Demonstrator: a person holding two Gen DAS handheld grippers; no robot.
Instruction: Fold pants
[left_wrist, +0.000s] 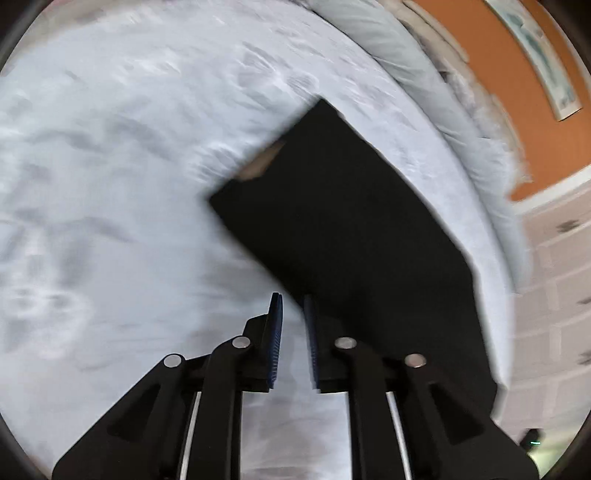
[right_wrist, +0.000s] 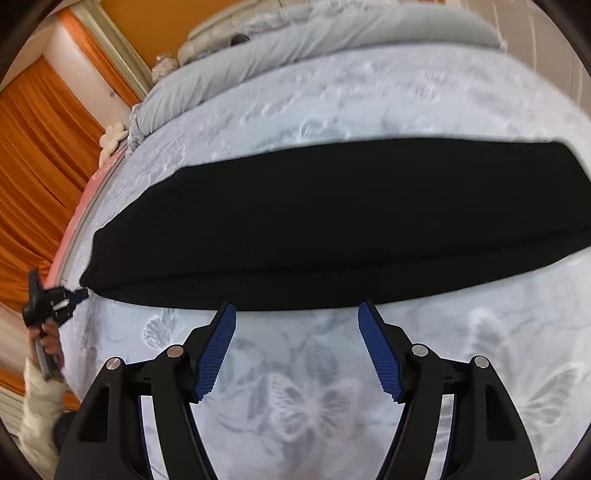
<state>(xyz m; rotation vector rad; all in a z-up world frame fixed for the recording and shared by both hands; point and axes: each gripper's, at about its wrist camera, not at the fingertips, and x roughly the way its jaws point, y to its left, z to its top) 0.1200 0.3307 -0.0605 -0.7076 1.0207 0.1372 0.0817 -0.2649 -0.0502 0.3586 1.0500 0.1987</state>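
The black pants lie flat on the pale, butterfly-patterned bedspread, folded into one long dark band running crosswise in the right wrist view.

Right gripper: jaws stand wide apart with nothing between them. Its blue pads hover over bare bedspread just short of the near long edge of the pants — close, not touching.

Left gripper: jaws drawn nearly together, a narrow slit left between the pads, and nothing visibly clamped. In its own view the pants run away from the fingertips toward the upper right; the near edge passes right by the right-hand finger, though contact cannot be confirmed through the blur. In the right wrist view the left gripper sits at the far left end of the band, held by a hand in a cream sleeve.

A grey duvet is bunched beyond the pants.
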